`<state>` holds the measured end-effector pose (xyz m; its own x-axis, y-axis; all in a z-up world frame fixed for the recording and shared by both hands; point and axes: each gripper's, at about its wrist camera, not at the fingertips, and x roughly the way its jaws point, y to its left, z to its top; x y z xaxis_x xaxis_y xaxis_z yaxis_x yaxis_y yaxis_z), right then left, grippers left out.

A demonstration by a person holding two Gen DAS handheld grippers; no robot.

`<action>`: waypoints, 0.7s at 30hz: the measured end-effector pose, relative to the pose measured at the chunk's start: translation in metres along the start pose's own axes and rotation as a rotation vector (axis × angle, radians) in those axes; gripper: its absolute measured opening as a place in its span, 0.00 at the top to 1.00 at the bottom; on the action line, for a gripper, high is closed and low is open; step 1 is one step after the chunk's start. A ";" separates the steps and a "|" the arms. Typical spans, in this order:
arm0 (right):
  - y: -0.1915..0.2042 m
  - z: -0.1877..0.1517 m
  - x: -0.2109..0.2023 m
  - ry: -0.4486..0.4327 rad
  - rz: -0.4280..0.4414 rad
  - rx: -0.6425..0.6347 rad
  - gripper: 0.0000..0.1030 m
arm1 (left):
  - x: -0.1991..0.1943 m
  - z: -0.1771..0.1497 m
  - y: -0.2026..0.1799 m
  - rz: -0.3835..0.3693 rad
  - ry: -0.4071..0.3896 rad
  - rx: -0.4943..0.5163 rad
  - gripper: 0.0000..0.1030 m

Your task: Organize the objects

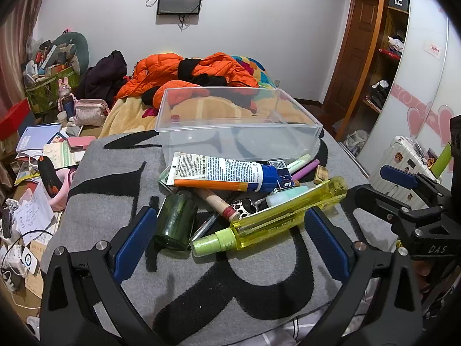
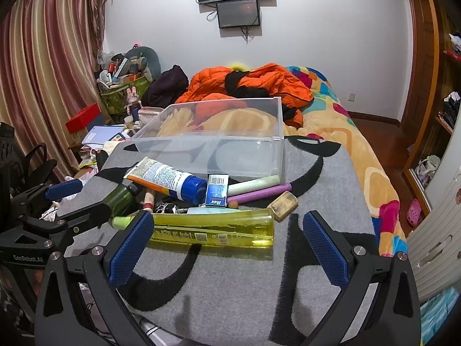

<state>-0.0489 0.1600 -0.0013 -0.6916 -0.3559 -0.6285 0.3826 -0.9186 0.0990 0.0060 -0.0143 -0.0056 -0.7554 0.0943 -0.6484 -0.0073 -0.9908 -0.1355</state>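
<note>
A pile of small items lies on a grey and black mat (image 1: 109,201) in front of a clear plastic bin (image 1: 239,127). The pile holds a long yellow spray bottle (image 1: 285,213), a white, orange and blue tube (image 1: 222,173), a dark green jar (image 1: 175,219), a blue box (image 1: 283,173), a purple stick (image 1: 305,170) and a tan block (image 1: 321,174). My left gripper (image 1: 230,239) stands open just short of the jar and the bottle. My right gripper (image 2: 227,245) stands open over the yellow bottle (image 2: 213,227), touching nothing. The bin (image 2: 230,144) is empty.
An orange jacket (image 1: 196,69) lies on the bed behind the bin. Left of the mat are papers, books (image 1: 37,138) and cables. A wooden wardrobe (image 1: 374,57) and a white suitcase (image 1: 403,161) stand to the right. The right gripper's body (image 1: 403,199) shows at the left wrist view's right edge.
</note>
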 end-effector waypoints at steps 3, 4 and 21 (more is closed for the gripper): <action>0.001 -0.001 0.001 0.006 0.002 0.001 0.00 | -0.001 0.000 0.000 0.001 -0.004 0.001 0.00; 0.001 -0.001 0.002 0.008 0.004 0.001 0.00 | -0.001 0.000 -0.001 -0.001 -0.004 0.001 0.00; 0.001 -0.002 0.002 0.010 0.006 0.003 0.00 | -0.002 0.001 -0.002 -0.017 -0.002 0.007 0.00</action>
<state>-0.0490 0.1588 -0.0042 -0.6831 -0.3593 -0.6358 0.3846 -0.9171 0.1050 0.0070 -0.0128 -0.0027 -0.7562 0.1110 -0.6449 -0.0249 -0.9897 -0.1411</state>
